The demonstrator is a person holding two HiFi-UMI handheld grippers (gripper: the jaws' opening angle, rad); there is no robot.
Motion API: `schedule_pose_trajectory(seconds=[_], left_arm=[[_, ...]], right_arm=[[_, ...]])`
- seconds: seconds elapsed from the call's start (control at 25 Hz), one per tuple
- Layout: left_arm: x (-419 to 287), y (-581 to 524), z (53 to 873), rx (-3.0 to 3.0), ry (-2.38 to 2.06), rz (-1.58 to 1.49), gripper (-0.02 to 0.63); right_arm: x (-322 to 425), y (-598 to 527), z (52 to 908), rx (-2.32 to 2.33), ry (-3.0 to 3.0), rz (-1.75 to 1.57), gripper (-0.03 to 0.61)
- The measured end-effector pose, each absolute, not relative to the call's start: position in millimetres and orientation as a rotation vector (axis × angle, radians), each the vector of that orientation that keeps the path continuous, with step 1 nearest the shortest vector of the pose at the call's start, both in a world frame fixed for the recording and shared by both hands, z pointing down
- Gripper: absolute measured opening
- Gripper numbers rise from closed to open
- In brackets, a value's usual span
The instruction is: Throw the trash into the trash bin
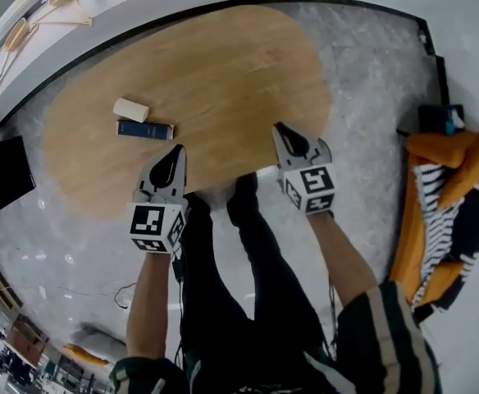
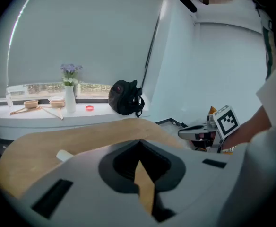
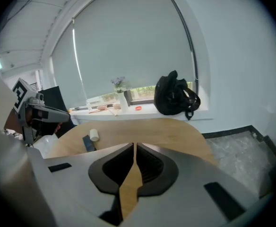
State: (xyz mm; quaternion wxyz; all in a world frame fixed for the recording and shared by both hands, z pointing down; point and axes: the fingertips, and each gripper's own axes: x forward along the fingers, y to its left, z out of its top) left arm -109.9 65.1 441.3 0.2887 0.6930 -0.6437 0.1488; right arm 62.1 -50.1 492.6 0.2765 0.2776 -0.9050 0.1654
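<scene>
Trash, a pale roll (image 1: 130, 110) and a dark blue box (image 1: 145, 130), lies side by side toward the left end of the wooden tabletop (image 1: 223, 64), untouched. Over the tabletop's near edge hover the left gripper (image 1: 178, 151) and the right gripper (image 1: 280, 129), fingers clenched together on nothing. Reaching in like this would likely shove the roll so it rolls off the tabletop. No bin shows anywhere, so the carry could go astray.
</scene>
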Motion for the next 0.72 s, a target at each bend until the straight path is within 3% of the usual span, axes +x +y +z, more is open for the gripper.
schedule_pose_trajectory(seconds=[0.52, 0.72], left_arm=[[-231.3, 168.9, 467.7, 1.611, -1.864, 0.317, -0.002], [-251.4, 191.1, 478.0, 1.563, -1.878, 0.306, -0.002]], right_arm=[[-143.8, 39.2, 508.5, 0.219, -2.476, 0.258, 0.016], [-177.6, 63.1, 540.0, 0.088, -2.404, 0.179, 0.139]])
